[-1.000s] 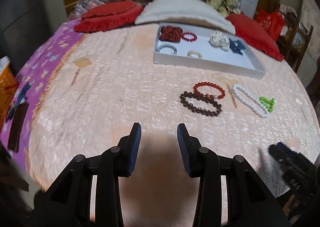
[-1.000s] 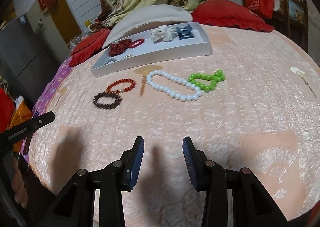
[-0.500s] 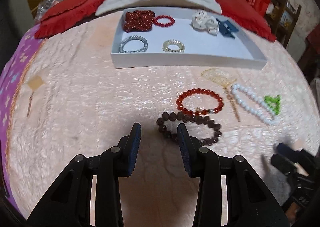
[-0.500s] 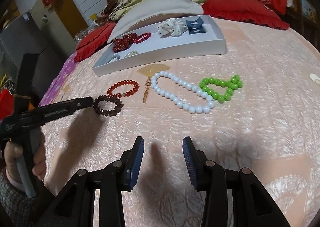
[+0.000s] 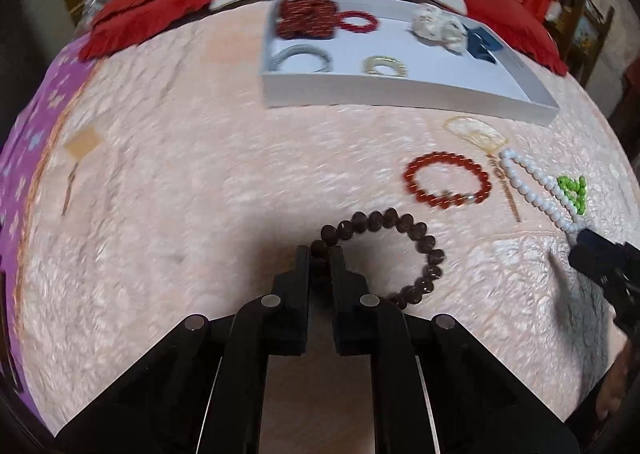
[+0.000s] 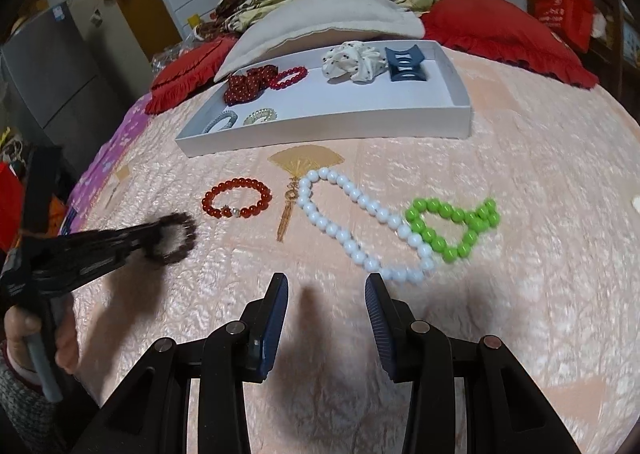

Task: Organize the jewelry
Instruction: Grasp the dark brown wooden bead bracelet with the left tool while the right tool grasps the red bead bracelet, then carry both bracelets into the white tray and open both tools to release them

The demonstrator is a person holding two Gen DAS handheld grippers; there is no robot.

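The left gripper (image 5: pixel 319 260) is pinched shut on the near-left beads of the dark brown bracelet (image 5: pixel 404 246), which lies on the pink bedspread (image 5: pixel 192 182), near of the white tray (image 5: pixel 400 96). The right gripper (image 6: pixel 326 318) stands spread and empty. Risk: round beads may slip from the pads on lifting, or the loop may snag the red bracelet (image 5: pixel 446 184) nearby. The bracelet is a closed ring of glossy dark beads.

Our left gripper (image 5: pixel 319 259) sits lower centre, jaws clamped on beads; our right gripper (image 6: pixel 326 294) hangs lower centre, jaws parted.
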